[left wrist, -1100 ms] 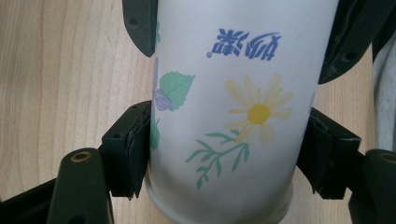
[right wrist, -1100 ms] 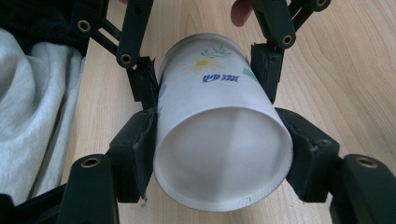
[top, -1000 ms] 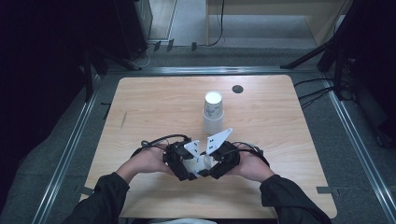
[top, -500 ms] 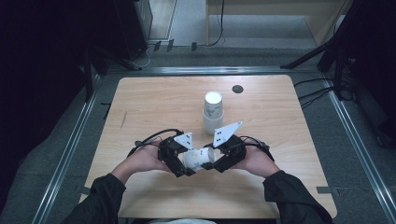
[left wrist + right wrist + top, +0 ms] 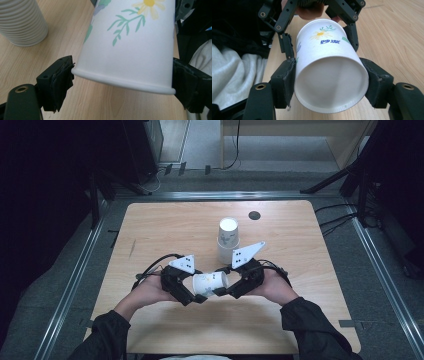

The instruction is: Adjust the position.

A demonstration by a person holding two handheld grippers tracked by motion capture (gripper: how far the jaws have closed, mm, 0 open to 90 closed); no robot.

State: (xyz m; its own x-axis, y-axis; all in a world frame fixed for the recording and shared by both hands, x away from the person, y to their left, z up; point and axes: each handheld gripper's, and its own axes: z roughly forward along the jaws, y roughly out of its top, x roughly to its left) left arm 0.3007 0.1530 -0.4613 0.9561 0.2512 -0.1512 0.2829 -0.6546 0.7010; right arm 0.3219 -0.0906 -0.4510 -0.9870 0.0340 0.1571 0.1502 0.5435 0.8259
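Note:
A white paper cup [image 5: 210, 282] with a flower print lies on its side in the air between my two grippers, just above the table's near edge. My right gripper [image 5: 222, 282] is shut on its base end; in the right gripper view both pads press the cup [image 5: 329, 82] on either side of the recessed bottom. My left gripper [image 5: 199, 287] straddles the rim end. Its jaws have just opened wide, then come in slightly. In the left gripper view both pads meet the cup's [image 5: 130, 50] rim. The left gripper [image 5: 319, 40] shows beyond the cup in the right gripper view.
A stack of upturned paper cups [image 5: 227, 240] stands on the wooden table [image 5: 165, 230] just beyond my grippers; the stack [image 5: 22, 22] sits upper left in the left gripper view. A small black disc [image 5: 254, 215] lies near the far edge. Metal rails frame the table.
My left gripper has slid left and its jaws stand wider. The cup now shows lying between the two grippers. Both hands have shifted a little away from the person.

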